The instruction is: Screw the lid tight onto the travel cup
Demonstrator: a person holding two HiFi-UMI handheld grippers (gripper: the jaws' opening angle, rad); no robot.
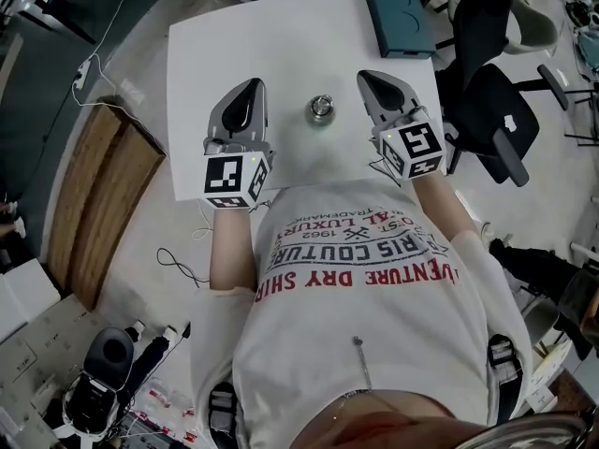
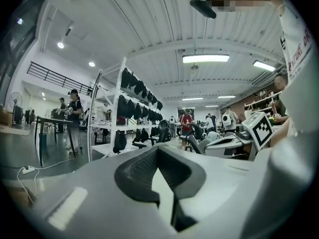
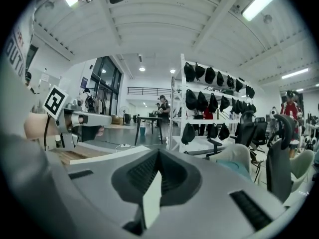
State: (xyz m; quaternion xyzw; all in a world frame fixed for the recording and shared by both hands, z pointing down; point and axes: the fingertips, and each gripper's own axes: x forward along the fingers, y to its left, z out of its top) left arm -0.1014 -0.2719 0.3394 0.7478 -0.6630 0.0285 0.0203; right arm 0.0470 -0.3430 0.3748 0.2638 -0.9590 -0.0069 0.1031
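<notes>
Both tools are clenched and empty: the left gripper (image 1: 251,90) hangs at nine o'clock of the travel cup (image 1: 323,117), the right gripper (image 1: 370,80) at three. The cup stands mid-table (image 1: 281,36), its lid (image 1: 321,106) apparently on top. One gripper should probably brace the body while the other grips the lid squarely and twists.

**Both grippers raised side by side, jaws shut and empty**

In the head view the left gripper (image 1: 251,89) sat at about eleven o'clock from the frame's centre and the right gripper (image 1: 371,79) at about one o'clock. They were well apart, and each pointed toward twelve o'clock and lay roughly level. The left forearm (image 1: 229,246) and right forearm (image 1: 438,197) ran back from them toward six o'clock. In its own view each gripper's jaws met, with nothing between them.
</notes>
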